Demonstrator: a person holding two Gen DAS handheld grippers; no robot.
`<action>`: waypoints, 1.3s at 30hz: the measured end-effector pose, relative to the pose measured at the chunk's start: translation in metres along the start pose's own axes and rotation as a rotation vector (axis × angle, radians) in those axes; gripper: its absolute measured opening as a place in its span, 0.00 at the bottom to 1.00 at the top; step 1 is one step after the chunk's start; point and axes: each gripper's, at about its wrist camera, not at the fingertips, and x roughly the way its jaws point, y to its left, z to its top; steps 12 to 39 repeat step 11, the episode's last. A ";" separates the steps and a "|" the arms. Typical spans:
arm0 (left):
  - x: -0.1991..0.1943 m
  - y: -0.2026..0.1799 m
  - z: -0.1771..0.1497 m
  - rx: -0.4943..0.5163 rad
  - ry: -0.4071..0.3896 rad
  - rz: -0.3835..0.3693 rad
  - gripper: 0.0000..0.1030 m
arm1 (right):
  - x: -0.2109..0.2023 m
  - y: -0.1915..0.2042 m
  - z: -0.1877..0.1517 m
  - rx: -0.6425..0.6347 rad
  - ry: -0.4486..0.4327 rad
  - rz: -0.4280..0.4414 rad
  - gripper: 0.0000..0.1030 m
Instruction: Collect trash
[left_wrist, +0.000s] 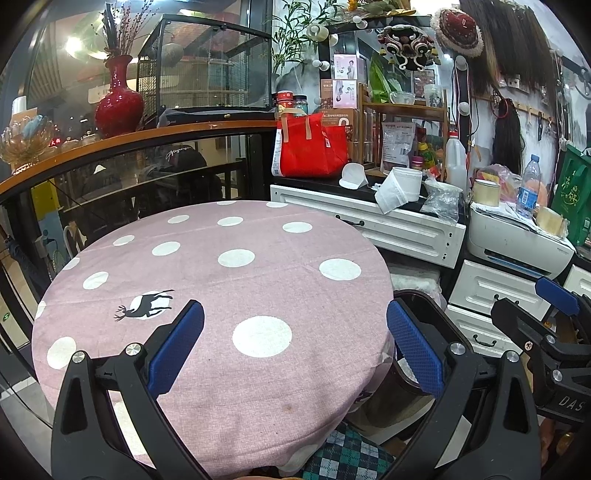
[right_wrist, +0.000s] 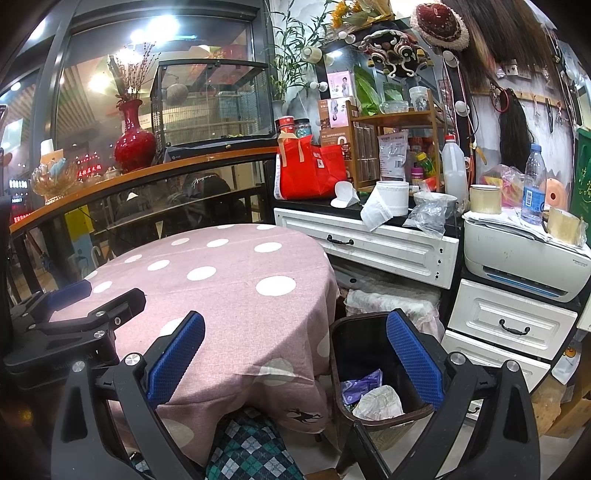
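1. Trash (right_wrist: 376, 402) is seen as a crumpled white wad inside the bin (right_wrist: 338, 354), with a purple wrapper (right_wrist: 360, 387) lying just beside it on the side nearer the table.
2. The bin is dark, open-topped and upright, and is placed on the floor just beside the table (right_wrist: 221, 266), at its right edge.
3. The table is round and is covered by a pink cloth with white dots; a black deer figure (left_wrist: 146, 304) is printed on the cloth.
4. No trash is seen on the table top in either view.
5. The left gripper (left_wrist: 295, 347) is held over the near part of the table. Its blue-padded fingers (left_wrist: 177, 347) are spread wide apart, and nothing is held between them.
6. The right gripper (right_wrist: 295, 358) is held to the right of the left one, between the table edge and the bin. Its fingers (right_wrist: 415, 362) are likewise spread wide, with nothing gripped; the right finger is seen in front of the bin opening.
7. Each gripper is visible at the edge of the other's view.
8. A white cabinet (right_wrist: 369, 243) is located behind the table to the right; a red bag (right_wrist: 314, 173) and a paper roll (right_wrist: 388, 201) are set on it.
9. A red vase (left_wrist: 118, 99) is set on the ledge behind the table to the left.
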 end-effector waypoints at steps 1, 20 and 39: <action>0.000 0.000 0.000 0.000 -0.001 0.001 0.95 | -0.001 0.000 -0.001 0.001 0.000 0.000 0.95; -0.001 -0.001 0.001 -0.003 0.001 -0.003 0.95 | 0.002 0.000 -0.001 -0.004 0.002 0.004 0.95; -0.001 -0.001 0.001 -0.003 0.001 -0.003 0.95 | 0.002 0.000 -0.001 -0.004 0.002 0.004 0.95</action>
